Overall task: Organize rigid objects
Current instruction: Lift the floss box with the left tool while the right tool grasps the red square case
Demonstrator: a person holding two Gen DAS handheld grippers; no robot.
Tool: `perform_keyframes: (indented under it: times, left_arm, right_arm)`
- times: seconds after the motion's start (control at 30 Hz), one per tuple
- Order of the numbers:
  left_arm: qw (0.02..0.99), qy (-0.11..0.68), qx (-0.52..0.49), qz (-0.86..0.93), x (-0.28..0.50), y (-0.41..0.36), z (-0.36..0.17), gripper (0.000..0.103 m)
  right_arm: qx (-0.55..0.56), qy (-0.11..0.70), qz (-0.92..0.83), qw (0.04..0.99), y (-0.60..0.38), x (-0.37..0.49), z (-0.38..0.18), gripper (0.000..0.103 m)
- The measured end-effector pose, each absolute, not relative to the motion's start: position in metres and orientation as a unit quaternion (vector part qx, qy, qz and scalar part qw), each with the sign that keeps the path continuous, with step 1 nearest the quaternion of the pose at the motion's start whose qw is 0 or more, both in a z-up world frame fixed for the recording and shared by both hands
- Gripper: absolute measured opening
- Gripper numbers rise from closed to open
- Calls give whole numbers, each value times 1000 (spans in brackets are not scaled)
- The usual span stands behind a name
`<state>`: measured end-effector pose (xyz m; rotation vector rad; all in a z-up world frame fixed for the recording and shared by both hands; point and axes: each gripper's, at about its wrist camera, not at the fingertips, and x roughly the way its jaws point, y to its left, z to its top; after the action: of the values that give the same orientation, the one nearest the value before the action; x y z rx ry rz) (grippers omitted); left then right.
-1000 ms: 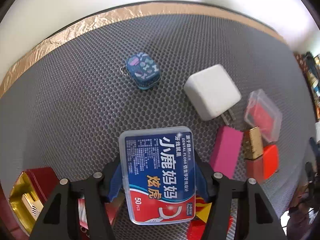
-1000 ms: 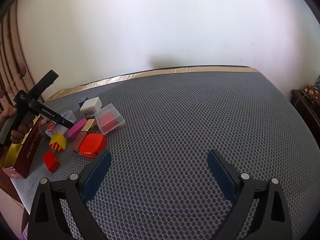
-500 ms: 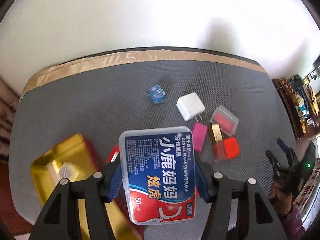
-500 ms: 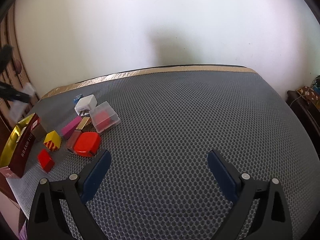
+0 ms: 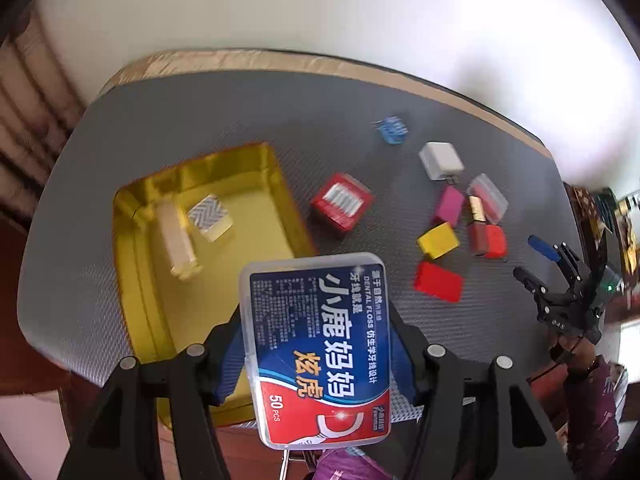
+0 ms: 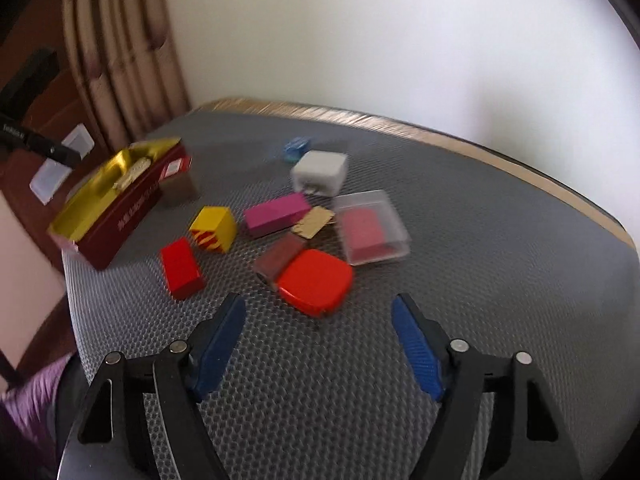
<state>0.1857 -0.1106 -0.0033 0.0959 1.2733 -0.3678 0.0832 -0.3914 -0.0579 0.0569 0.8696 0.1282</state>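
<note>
My left gripper (image 5: 316, 320) is shut on a clear dental floss box (image 5: 320, 344) with a blue and red label, held above the near right corner of the gold-lined red tray (image 5: 192, 164). Two pale items lie in the tray. The right gripper (image 6: 319, 308) hovers low over the grey mat; its jaws are closing with nothing pressed between the pads. An orange-red rounded case (image 6: 316, 280) lies just ahead of its fingertips. Behind it sit a red block (image 6: 182, 268), yellow block (image 6: 214, 228), magenta block (image 6: 276, 212), clear box (image 6: 372, 228) and white charger (image 6: 320, 170).
A small blue patterned case (image 5: 392, 130) lies near the mat's far edge. A red box with a white striped top (image 5: 342, 204) stands beside the tray. Brown furniture and a curtain (image 6: 120, 48) border the left side. A hand in a purple sleeve (image 5: 592, 412) holds the right gripper.
The left gripper rose and swung left with the floss box, from over the pile to above the gold tray. The right gripper turned left toward the pile and its jaws narrowed.
</note>
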Motion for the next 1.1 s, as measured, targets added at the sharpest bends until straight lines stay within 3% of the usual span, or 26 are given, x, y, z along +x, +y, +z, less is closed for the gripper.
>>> perform_keyframes:
  times: [0.2, 0.6, 1.1]
  left_arm:
    - [781, 604, 32, -152, 186, -99, -14, 62]
    - [783, 600, 45, -157, 189, -109, -14, 62]
    - [782, 612, 34, -116, 201, -84, -24, 62]
  right_arm:
    - [31, 447, 43, 893, -388, 105, -75, 61]
    - [52, 479, -11, 876, -377, 127, -91, 51]
    - [92, 461, -35, 882, -376, 93, -82, 50]
